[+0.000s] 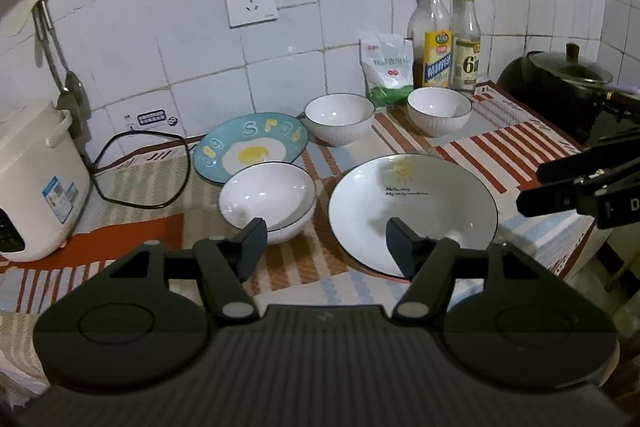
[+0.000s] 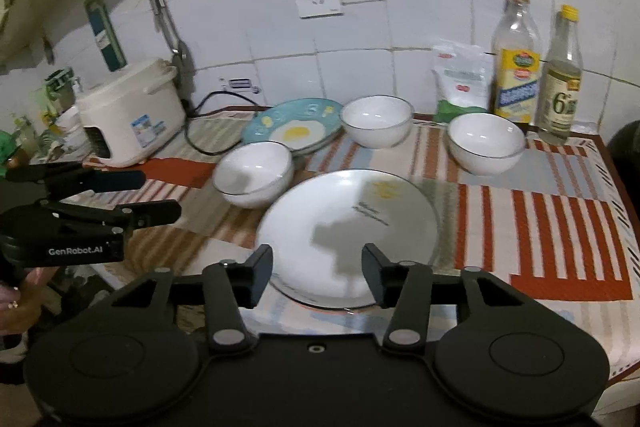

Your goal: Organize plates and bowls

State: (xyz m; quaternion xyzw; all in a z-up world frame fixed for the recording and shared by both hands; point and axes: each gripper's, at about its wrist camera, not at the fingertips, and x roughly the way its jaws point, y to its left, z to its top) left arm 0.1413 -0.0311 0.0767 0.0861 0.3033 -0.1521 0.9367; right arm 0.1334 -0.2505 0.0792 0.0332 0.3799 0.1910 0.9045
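A white plate with a sun print [image 1: 416, 203] [image 2: 348, 227] lies on the striped cloth near the front. A blue fried-egg plate [image 1: 252, 145] [image 2: 294, 129] lies behind it, partly under a white bowl [image 1: 267, 201] [image 2: 253, 173]. Two more white bowls stand further back, one in the middle [image 1: 339, 117] [image 2: 377, 119] and one at the right [image 1: 439, 109] [image 2: 486, 141]. My left gripper [image 1: 323, 247] [image 2: 158, 195] is open and empty, above the gap between near bowl and white plate. My right gripper [image 2: 317, 273] [image 1: 532, 187] is open and empty over the white plate's near rim.
A white rice cooker [image 1: 36, 183] [image 2: 130, 111] with a black cord stands at the left. Two bottles [image 1: 436, 39] [image 2: 516, 63] and a white bag [image 1: 386, 67] stand against the tiled wall. A dark lidded pot [image 1: 560, 83] sits at the right. The table's front edge is close below me.
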